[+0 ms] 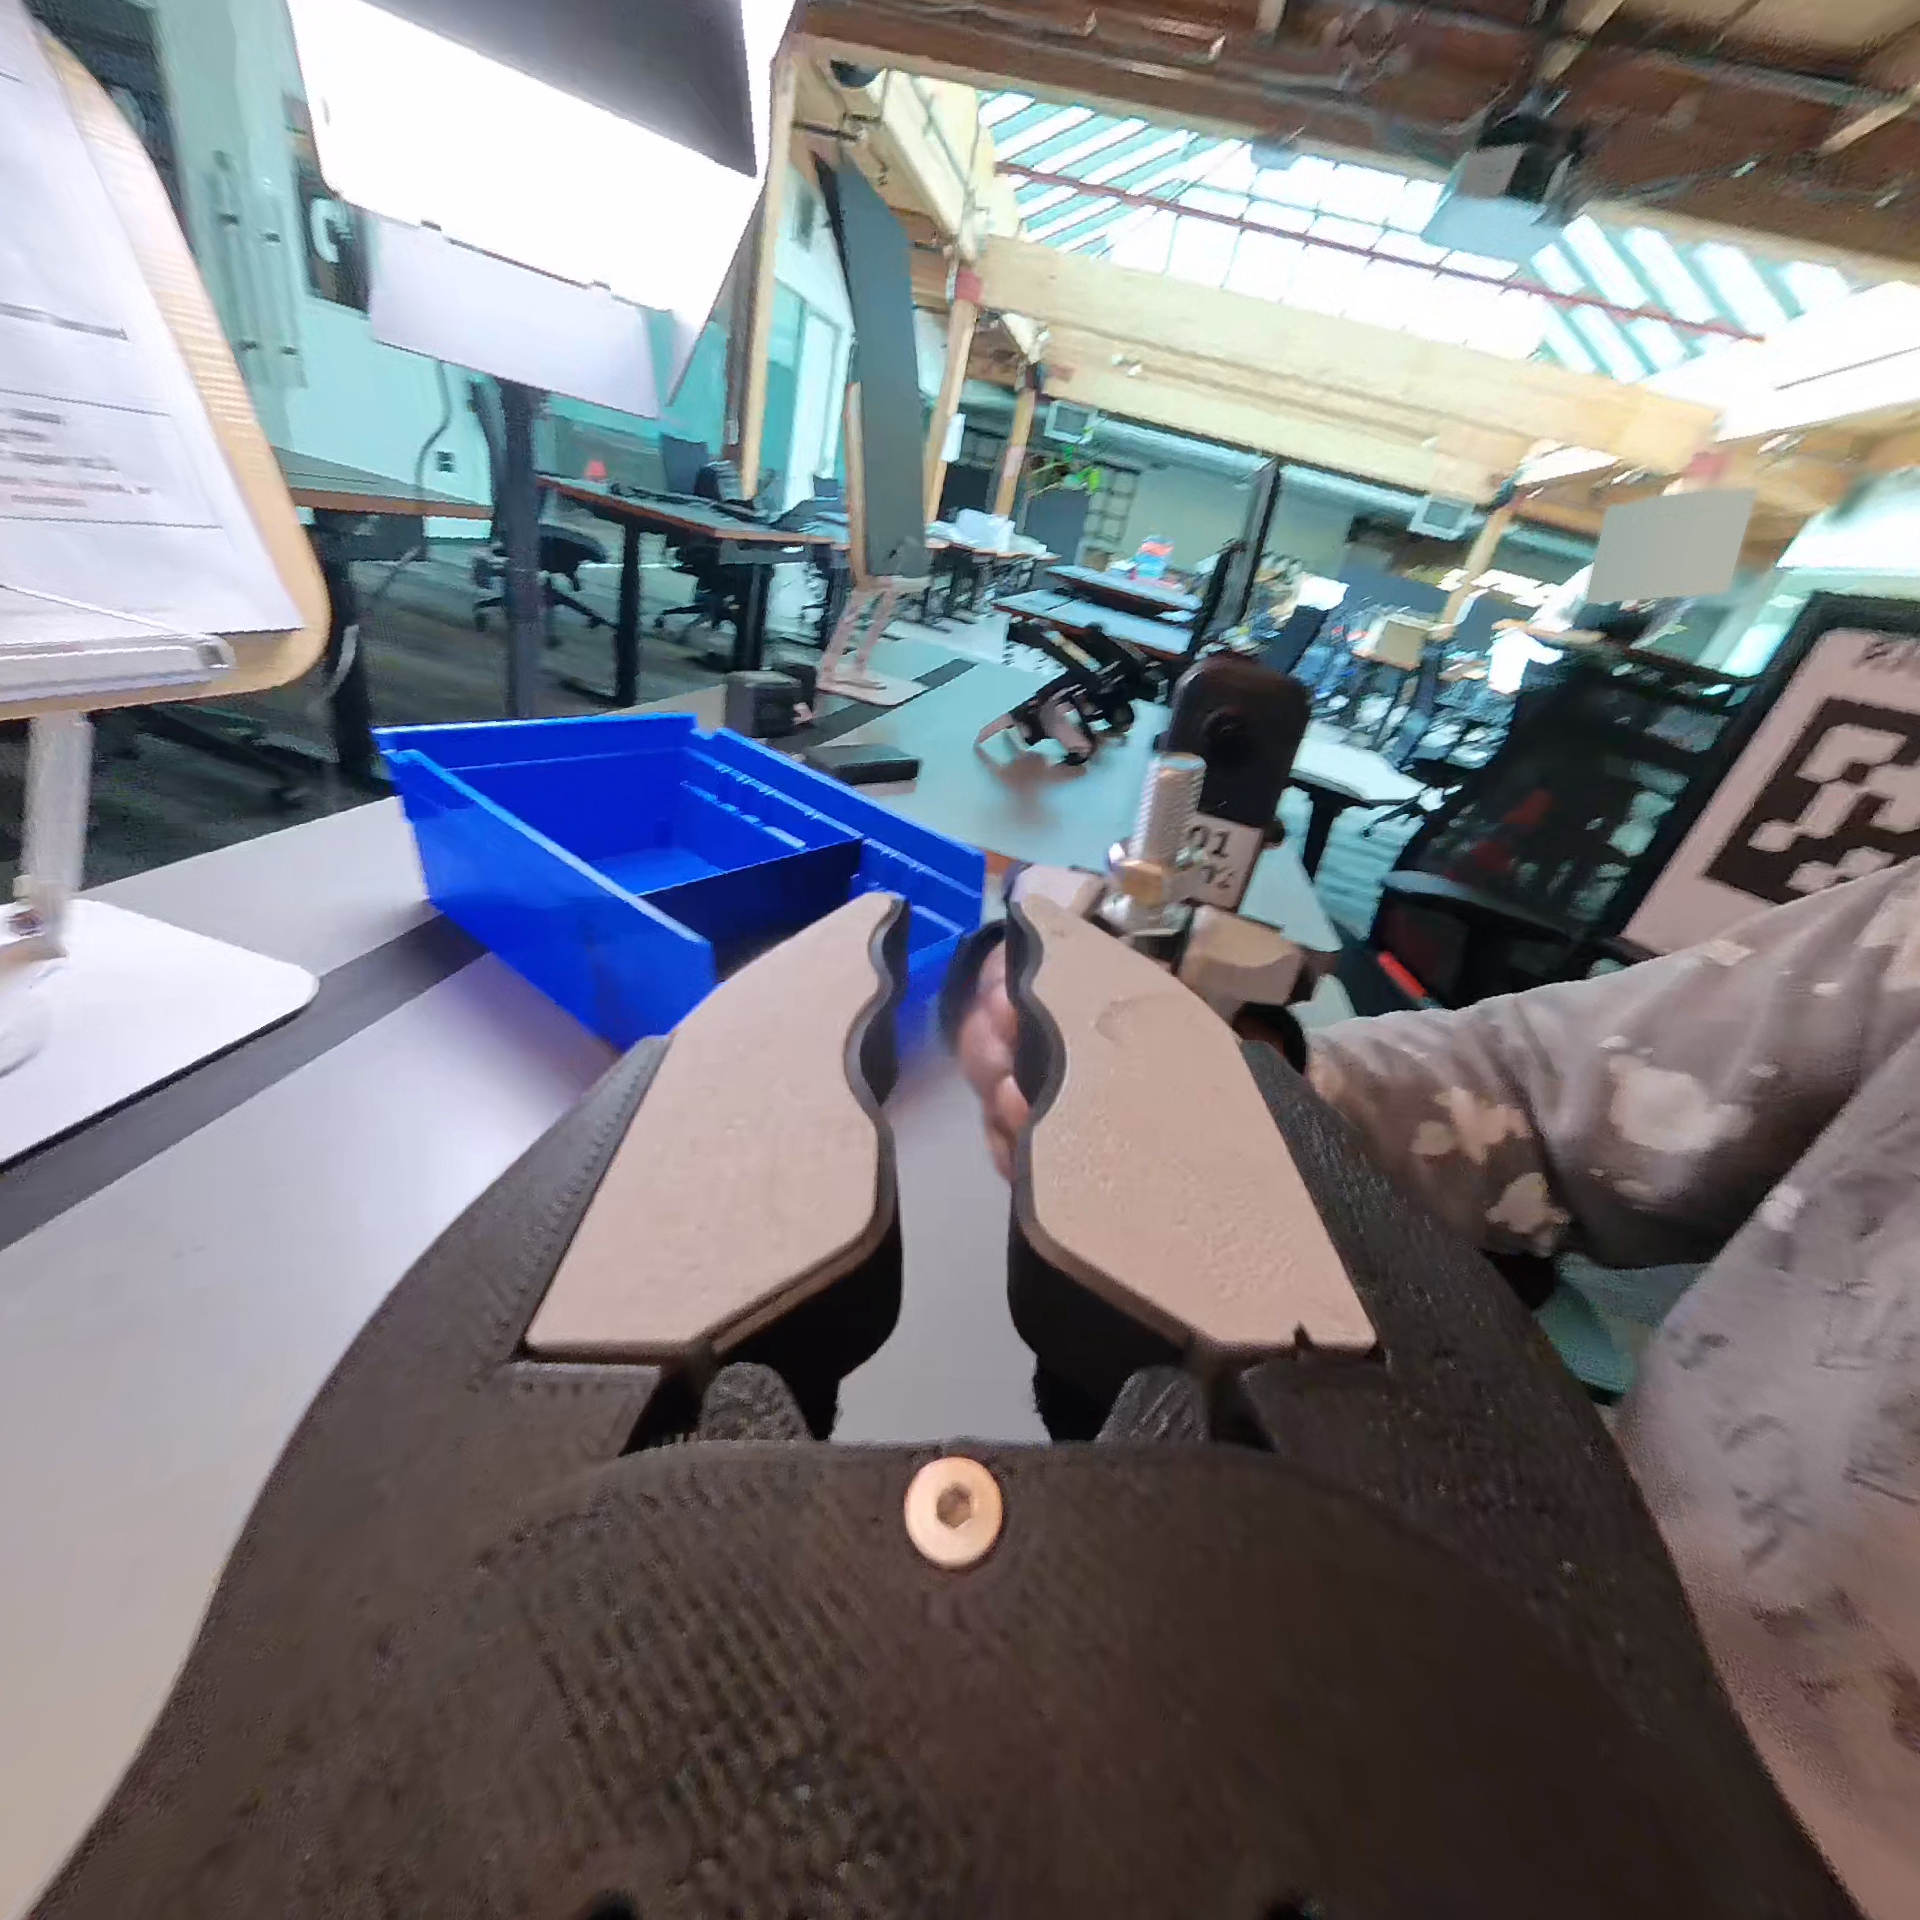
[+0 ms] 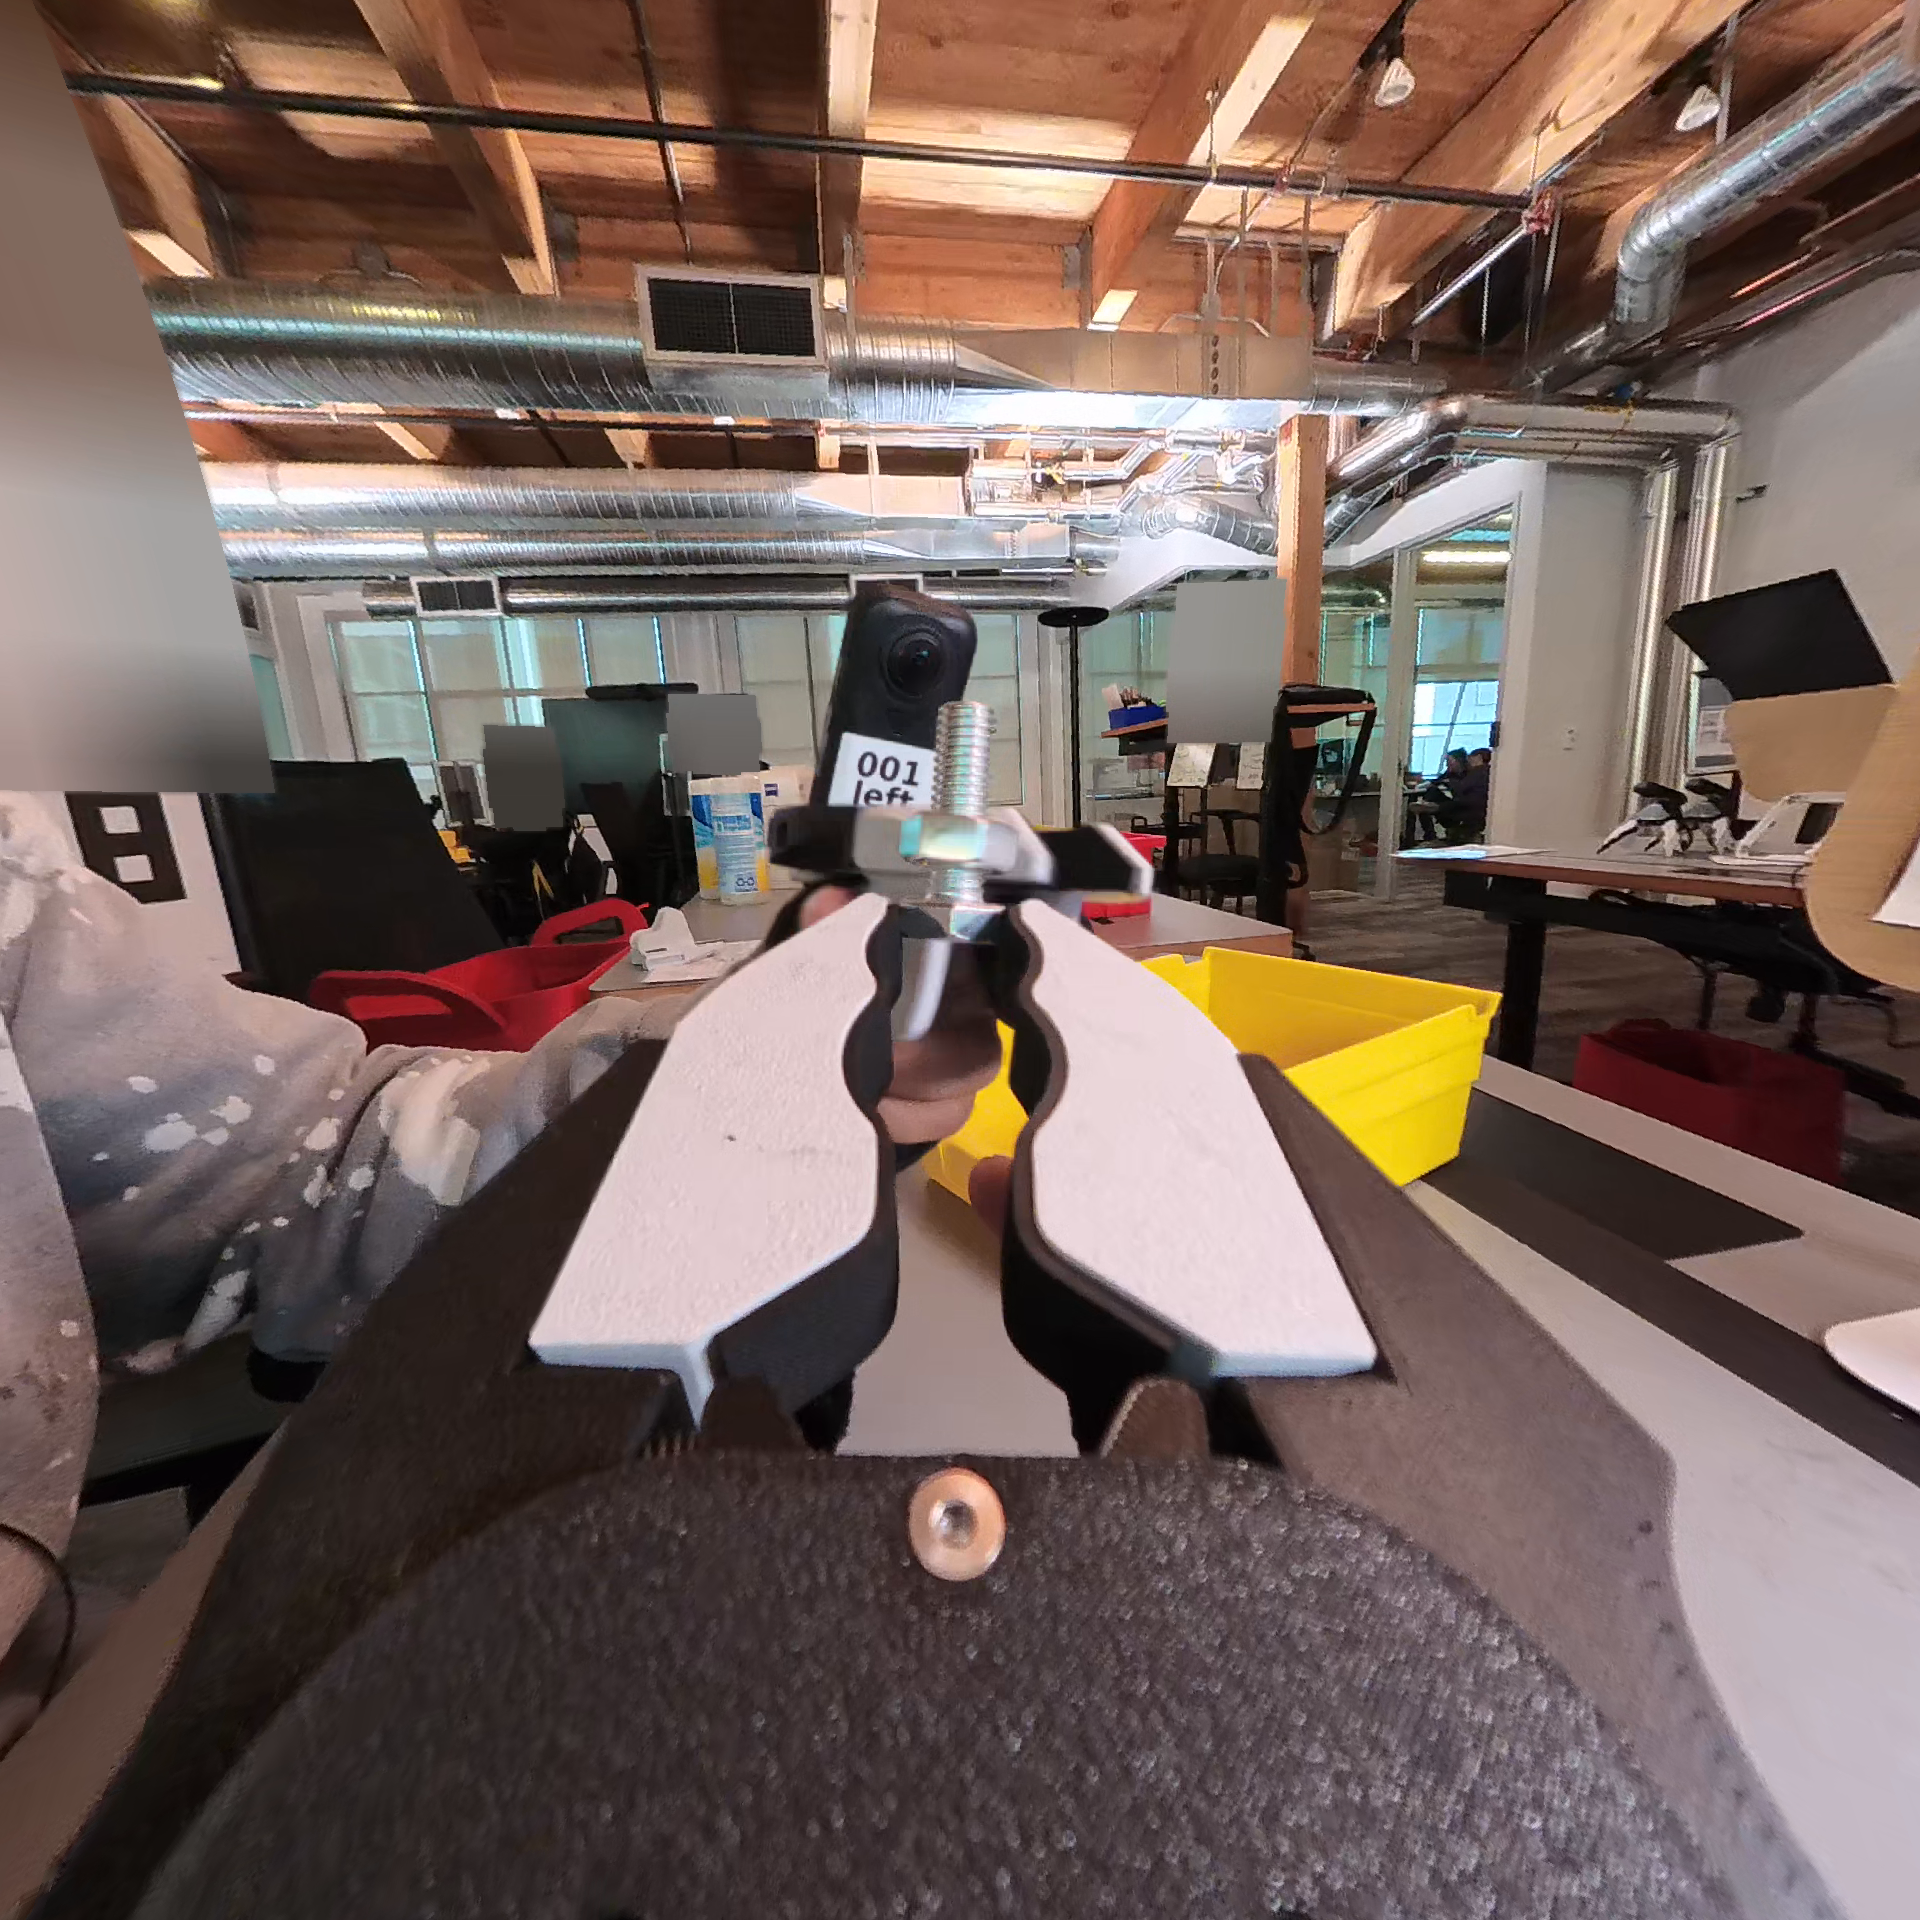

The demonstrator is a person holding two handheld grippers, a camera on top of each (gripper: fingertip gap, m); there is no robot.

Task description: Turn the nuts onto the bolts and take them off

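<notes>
A silver bolt [image 2: 961,769] stands upright with its head between my right gripper's [image 2: 951,925] fingertips, which are shut on it. A hex nut [image 2: 945,836] sits low on its thread. My left gripper's fingers [image 2: 1091,857] show level with the nut, just behind it. In the left wrist view my left gripper [image 1: 956,920] has a narrow empty gap between its pads. The bolt [image 1: 1169,810] and nut [image 1: 1138,883] stand just right of its right fingertip, held by the right gripper's fingers [image 1: 1236,961].
A blue bin [image 1: 582,883] sits on the grey table [image 1: 208,1299] ahead left. A yellow bin [image 2: 1351,1049] sits behind the bolt. A paper stand with a white base [image 1: 125,997] is at the left. A person's spotted sleeve [image 1: 1558,1091] reaches in from the right. Only a small space, under 4 cm, lies between the two pairs of fingers.
</notes>
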